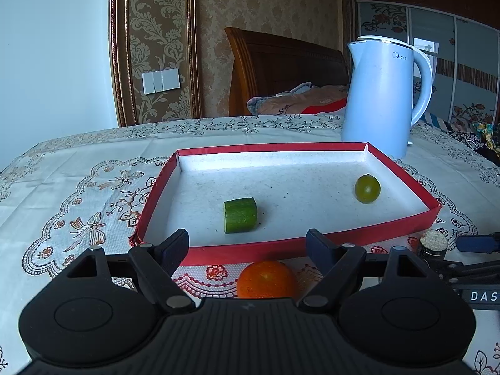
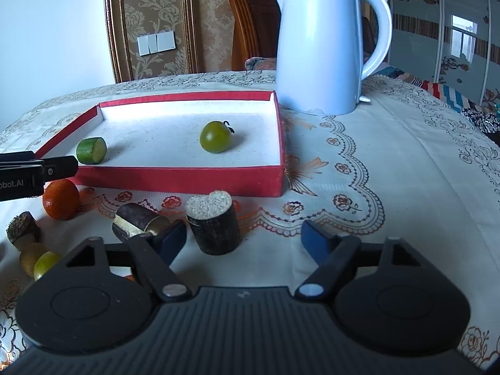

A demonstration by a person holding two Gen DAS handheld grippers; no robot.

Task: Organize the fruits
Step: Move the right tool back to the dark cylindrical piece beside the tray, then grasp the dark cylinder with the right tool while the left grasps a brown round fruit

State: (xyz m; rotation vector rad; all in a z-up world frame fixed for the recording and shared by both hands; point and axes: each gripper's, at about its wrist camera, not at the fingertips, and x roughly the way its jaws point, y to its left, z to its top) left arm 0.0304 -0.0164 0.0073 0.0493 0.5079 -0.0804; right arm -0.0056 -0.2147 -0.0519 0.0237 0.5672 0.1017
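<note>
The red tray point(image 2: 175, 181), mid-frame, holds two things: one cucumber piece point(image 2: 91, 150) and one green tomato point(image 2: 215, 136). One orange point(image 1: 265, 279) sits lower centre between the spread left gripper point(image 1: 248, 247); the right gripper point(image 2: 242, 240) gapes, gripping nothing

Left gripper point(image 1: 247, 247), right gripper point(image 2: 243, 237): black ribbed bodies, 2 dark-blue jaws each, silver pivot pins.
</note>
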